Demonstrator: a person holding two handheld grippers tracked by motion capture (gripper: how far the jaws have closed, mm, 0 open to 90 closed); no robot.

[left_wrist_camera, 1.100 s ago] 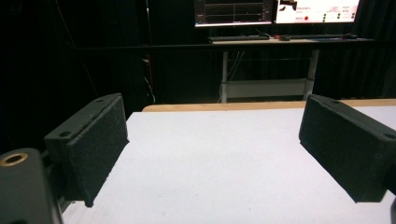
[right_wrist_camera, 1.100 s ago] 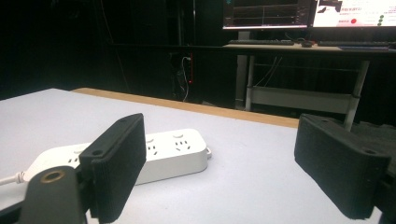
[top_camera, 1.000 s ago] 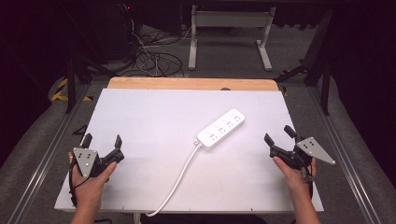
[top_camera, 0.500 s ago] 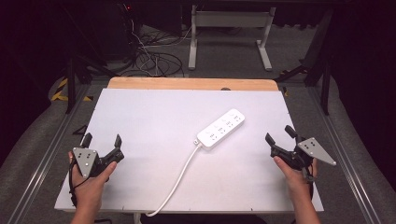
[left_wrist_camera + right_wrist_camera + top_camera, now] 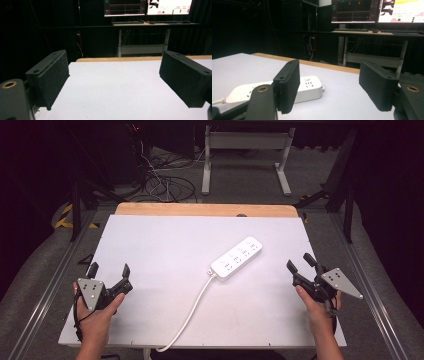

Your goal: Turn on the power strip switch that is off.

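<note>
So the main worry from where I'm sitting: my right gripper (image 5: pixel 301 265) is parked off to the side of the power strip (image 5: pixel 237 258), and its jaws have just been closing in on nothing but air. If I keep squeezing like that before I get over there, I'd guess I'll arrive too narrow and just shove the strip across the slick white table (image 5: pixel 160 245) instead of getting around it. The white cord (image 5: pixel 192 307) is the other trap. It trails from the strip's near end back to the table's front edge, running between my two hands, so a careless pull could drag or swing the whole strip.

Right now that gripper's jaws stand partly apart, holding nothing, touching nothing. In the right gripper view the strip (image 5: pixel 274 92) lies just beyond my jaw tips and off to the left, partly hidden behind one pad, with bare table straight ahead between the pads.

My left gripper (image 5: pixel 109 272) is spread wide and empty too, bare table in front of it, and the strip is well off to its right and farther out. Past the table's far wooden edge (image 5: pixel 200 209) it's just desk legs and cables on the floor.
</note>
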